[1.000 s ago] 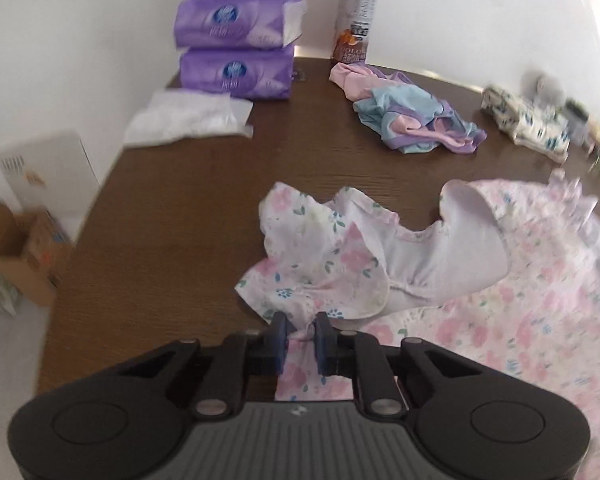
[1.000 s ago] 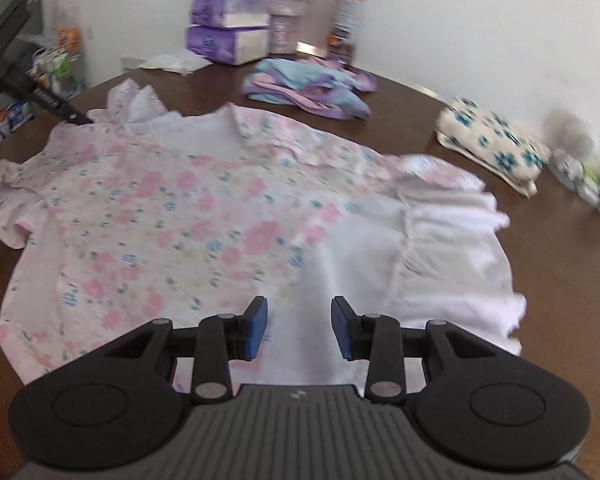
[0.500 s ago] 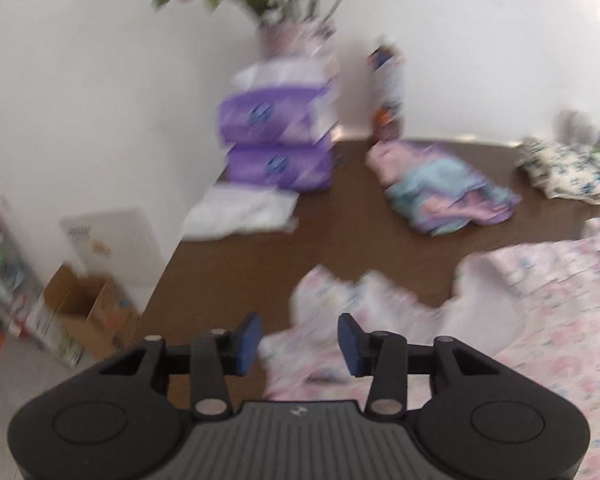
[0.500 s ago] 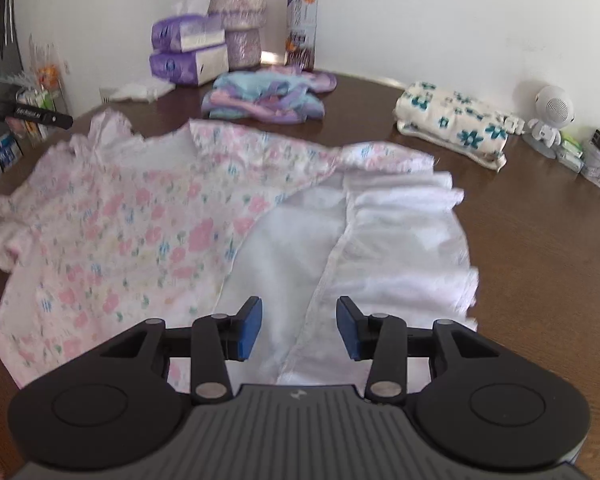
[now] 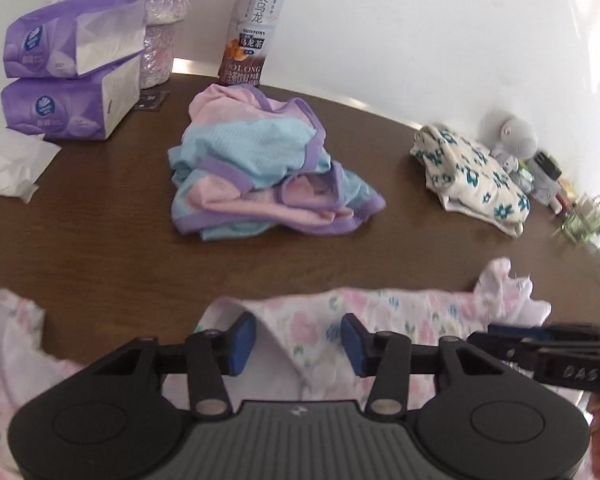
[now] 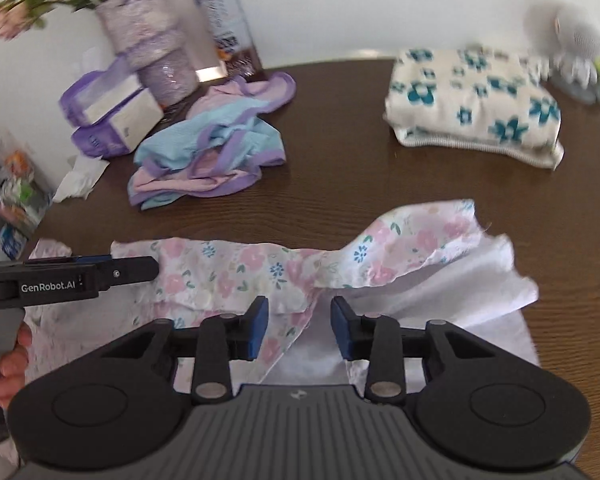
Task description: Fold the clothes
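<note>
Two grippers hang over the near edge of a dark wooden table (image 5: 100,240), each with its blue-padded fingers spread apart and nothing between them. The left gripper (image 5: 299,342) sits above the pink floral garment (image 5: 380,312), whose pale collar edge lies under the gap between the pads. The right gripper (image 6: 299,328) is over the same garment (image 6: 228,268), where the printed cloth is turned back over its white lining (image 6: 440,300) on the right side. In the right wrist view the left gripper reaches in from the left, held by a hand (image 6: 8,360) of which only the fingers show.

Farther back, near the middle, lies a crumpled heap of blue, pink and purple clothes (image 5: 260,168). To the far right sits a folded cream cloth with teal flowers (image 6: 476,104). At the far left stand two stacked purple tissue packs (image 5: 72,72) and a brown tea bottle (image 5: 252,28) against the white wall.
</note>
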A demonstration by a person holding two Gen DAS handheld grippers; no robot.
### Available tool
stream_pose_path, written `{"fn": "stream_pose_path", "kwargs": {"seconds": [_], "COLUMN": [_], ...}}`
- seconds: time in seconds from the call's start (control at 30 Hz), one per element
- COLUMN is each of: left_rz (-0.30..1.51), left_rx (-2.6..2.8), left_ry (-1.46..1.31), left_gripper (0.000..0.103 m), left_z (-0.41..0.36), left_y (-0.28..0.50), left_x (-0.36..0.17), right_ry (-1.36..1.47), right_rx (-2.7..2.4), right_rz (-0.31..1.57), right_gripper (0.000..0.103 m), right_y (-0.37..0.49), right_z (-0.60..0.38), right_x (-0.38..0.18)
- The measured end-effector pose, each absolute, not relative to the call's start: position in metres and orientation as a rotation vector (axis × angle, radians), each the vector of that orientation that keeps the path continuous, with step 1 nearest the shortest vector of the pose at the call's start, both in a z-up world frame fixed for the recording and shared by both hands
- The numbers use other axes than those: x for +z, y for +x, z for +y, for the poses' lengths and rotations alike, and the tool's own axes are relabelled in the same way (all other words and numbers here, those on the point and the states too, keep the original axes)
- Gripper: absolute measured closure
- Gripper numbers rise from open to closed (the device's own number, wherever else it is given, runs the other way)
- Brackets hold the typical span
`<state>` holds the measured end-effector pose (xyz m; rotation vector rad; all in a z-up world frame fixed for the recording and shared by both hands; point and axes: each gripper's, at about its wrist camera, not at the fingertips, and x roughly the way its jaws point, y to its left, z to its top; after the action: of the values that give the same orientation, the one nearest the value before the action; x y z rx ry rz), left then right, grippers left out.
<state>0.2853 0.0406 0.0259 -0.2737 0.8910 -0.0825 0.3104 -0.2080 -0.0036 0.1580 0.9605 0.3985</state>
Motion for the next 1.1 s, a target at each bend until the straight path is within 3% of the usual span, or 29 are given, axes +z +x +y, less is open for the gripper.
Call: {"fn": "stream_pose_path", "kwargs": {"seconds": [0.03, 0.2, 0.33, 0.37, 0.43, 0.47, 0.5, 0.67, 0.93, 1.03, 1.1], "left_rz": [0.888, 0.786, 0.81, 0.831, 0.834, 0.835, 0.819, 0.744, 0.812, 0.811, 0.811], "left_rx": [-0.086, -0.046, -0.033, -0.03, -0.015, -0.007, -0.004, -0.133, -0.265, -0.258, -0.256], "left_ry": [-0.283, -0.238, -0.208, -0.199, -0.208, -0.213, -0.212, -0.067, 0.147, 0.163, 0.166], "left_gripper": [0.102, 0.103, 0.102, 0.098, 0.079, 0.063, 0.059, 0.06, 0.072, 0.071, 0.063], "left_z": [0.041, 0.046, 0.044, 0.043, 0.046, 0.048, 0.05, 0.037, -0.015, -0.017, -0.016], "left_y": [0.289, 0.291, 0.298, 0.3, 0.294, 0.292, 0.284, 0.228, 0.194, 0.186, 0.178], "left_x": [0.025, 0.03, 0.025, 0.023, 0.026, 0.027, 0.031, 0.053, 0.018, 0.017, 0.017], "right_ry": [0.184, 0.234, 0.222, 0.238, 0.26, 0.27, 0.272, 0.214, -0.041, -0.063, -0.08], "right_rx": [0.402, 0.428, 0.428, 0.431, 0.43, 0.429, 0.43, 0.475, 0.545, 0.492, 0.474], "right_rz": [0.945, 0.788, 0.863, 0.879, 0.873, 0.867, 0.86, 0.843, 0.837, 0.84, 0.823], "right_gripper": [0.089, 0.09, 0.088, 0.086, 0.075, 0.071, 0.07, 0.069, 0.069, 0.07, 0.07], "right_y": [0.311, 0.309, 0.32, 0.32, 0.312, 0.307, 0.3, 0.246, 0.178, 0.167, 0.158], "right_z": [-0.21, -0.216, -0.211, -0.213, -0.221, -0.226, -0.232, -0.255, -0.219, -0.226, -0.232], "right_x": [-0.006, -0.003, -0.011, -0.013, -0.009, -0.007, -0.003, 0.012, 0.006, -0.002, -0.003]}}
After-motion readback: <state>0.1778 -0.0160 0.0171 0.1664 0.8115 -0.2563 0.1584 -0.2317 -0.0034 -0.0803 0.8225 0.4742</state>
